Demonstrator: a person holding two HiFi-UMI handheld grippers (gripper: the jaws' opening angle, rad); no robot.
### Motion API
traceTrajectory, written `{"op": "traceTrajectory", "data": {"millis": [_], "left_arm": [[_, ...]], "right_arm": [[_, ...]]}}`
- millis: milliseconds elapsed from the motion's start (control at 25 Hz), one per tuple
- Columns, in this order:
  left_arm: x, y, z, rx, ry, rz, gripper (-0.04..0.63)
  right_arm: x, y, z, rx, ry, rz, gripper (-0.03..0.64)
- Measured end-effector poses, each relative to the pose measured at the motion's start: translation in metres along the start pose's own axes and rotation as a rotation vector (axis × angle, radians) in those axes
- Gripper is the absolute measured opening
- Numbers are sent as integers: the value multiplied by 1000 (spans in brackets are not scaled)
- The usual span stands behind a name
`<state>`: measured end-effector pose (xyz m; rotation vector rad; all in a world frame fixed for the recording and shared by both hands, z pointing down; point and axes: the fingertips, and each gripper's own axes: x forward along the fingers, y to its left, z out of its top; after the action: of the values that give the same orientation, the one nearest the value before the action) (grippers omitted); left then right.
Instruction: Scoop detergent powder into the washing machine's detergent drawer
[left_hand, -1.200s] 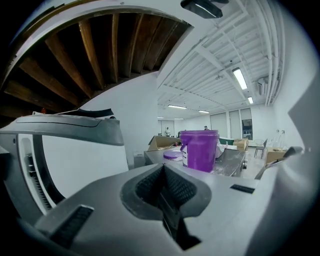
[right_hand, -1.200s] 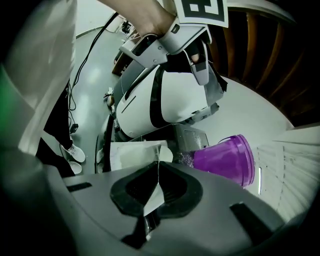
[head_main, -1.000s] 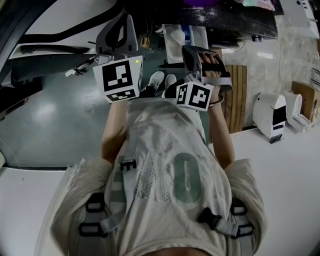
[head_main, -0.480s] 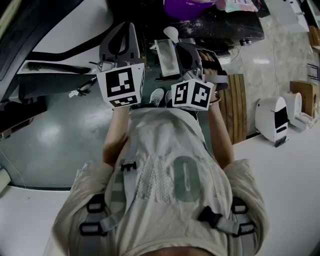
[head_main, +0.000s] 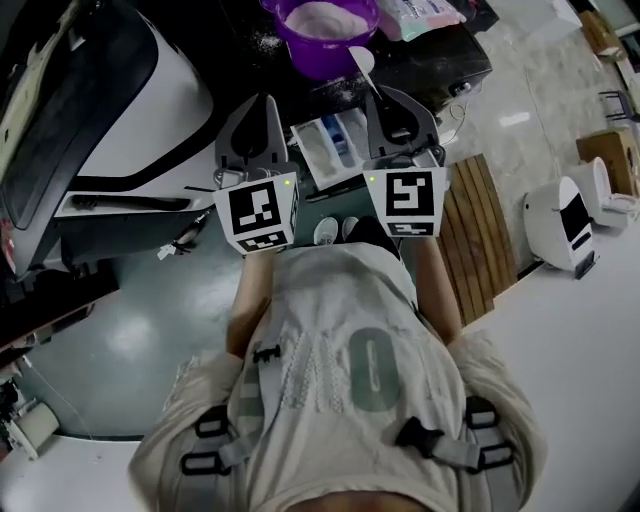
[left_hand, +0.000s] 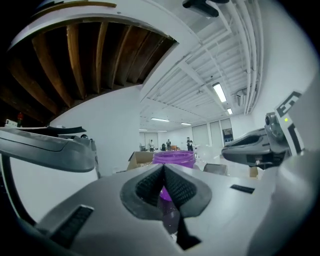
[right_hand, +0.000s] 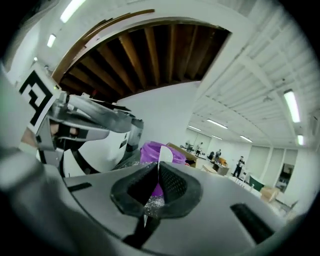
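Head view, contents as seen from above:

- Round purple plastic bowl (head_main: 331, 62), holding white detergent powder (head_main: 322, 16); stands on a dark worktop (head_main: 440, 62) dusted with spilled powder, at the top of the frame.
- Small white plastic spoon (head_main: 359, 62); its scoop end lies at the near rim of the bowl, its handle running back into the right gripper (head_main: 385, 95).
- Open white detergent drawer (head_main: 312, 152) with a blue compartment on its right side; lies just below the bowl, between the two grippers.
- White washing machine body (head_main: 165, 95), left of the drawer.
- Left gripper (head_main: 262, 102), grey, held beside the drawer's left side.
- Wooden slatted mat (head_main: 480, 230) on the floor to the right.
- Person's torso in a pale shirt fills the lower frame.

Left gripper view: left gripper (left_hand: 163, 168) has its ribbed black pads pressed together with nothing between them; the purple bowl (left_hand: 173, 158) stands straight ahead beyond the tips.

Right gripper view: right gripper (right_hand: 157, 169) is pinching the thin handle of the white spoon (right_hand: 163, 155), whose scoop end rises above the pads in front of the purple bowl (right_hand: 149, 150). Powder speckles the dark surface seen below the pads.
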<state>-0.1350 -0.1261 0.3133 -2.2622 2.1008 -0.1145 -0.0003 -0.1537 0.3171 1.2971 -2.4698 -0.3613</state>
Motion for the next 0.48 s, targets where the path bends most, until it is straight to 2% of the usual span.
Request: {"op": "traceTrajectory", "data": {"millis": [240, 360, 480], "left_arm": [[8, -13, -7, -1, 25, -55, 20], [10, -21, -6, 4, 21, -79, 20], [12, -26, -6, 9, 19, -97, 20]], "right_arm": [[-28, -43, -27, 210, 19, -191, 11], [-38, -52, -45, 285, 58, -237, 11], [-43, -53, -56, 304, 86, -252, 11]]}}
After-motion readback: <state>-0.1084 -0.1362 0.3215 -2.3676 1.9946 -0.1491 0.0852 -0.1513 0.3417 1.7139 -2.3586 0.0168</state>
